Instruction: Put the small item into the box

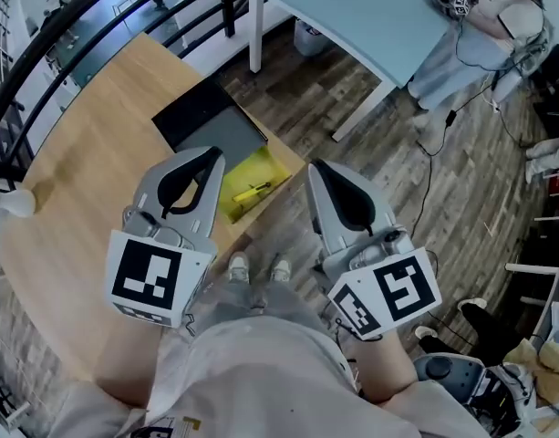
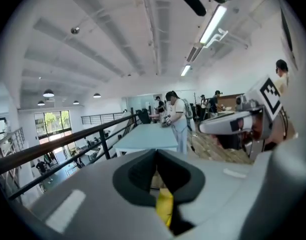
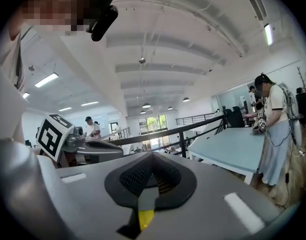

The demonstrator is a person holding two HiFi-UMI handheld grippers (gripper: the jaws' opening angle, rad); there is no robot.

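**A:** Gripper status?

**B:** Left gripper [image 1: 209, 160]: jaws clenched tip to tip, nothing between them. Right gripper [image 1: 317, 168]: same, closed and empty. In each gripper view a bit of yellow shows through the gap below the pads. Can't tell what it is.

**A:** Where are they?

**B:** Side by side and apart, with the marker cubes toward the person. The left one is over the wooden worktop [image 1: 87, 181], near its right edge. The right one is past that edge, over the plank floor [image 1: 416, 217].

**A:** Small item?

**B:** The small yellow item [image 1: 253, 191] lies inside the yellow box [image 1: 235, 201]. Neither gripper touches it. It's too small to make out what it is.

**A:** And the box?

**B:** At the worktop's right edge, between the two sets of jaw tips in the head view. It's right against a flat black-and-grey case [image 1: 211, 121] further in on the worktop.

**A:** Anything else nearby?

**B:** A white object [image 1: 10, 201] at the worktop's left edge. The person's shoes [image 1: 258, 268] are on the floor just below the box. A light blue table [image 1: 370, 16] stands well apart, with someone [image 1: 507, 16] at its far corner.
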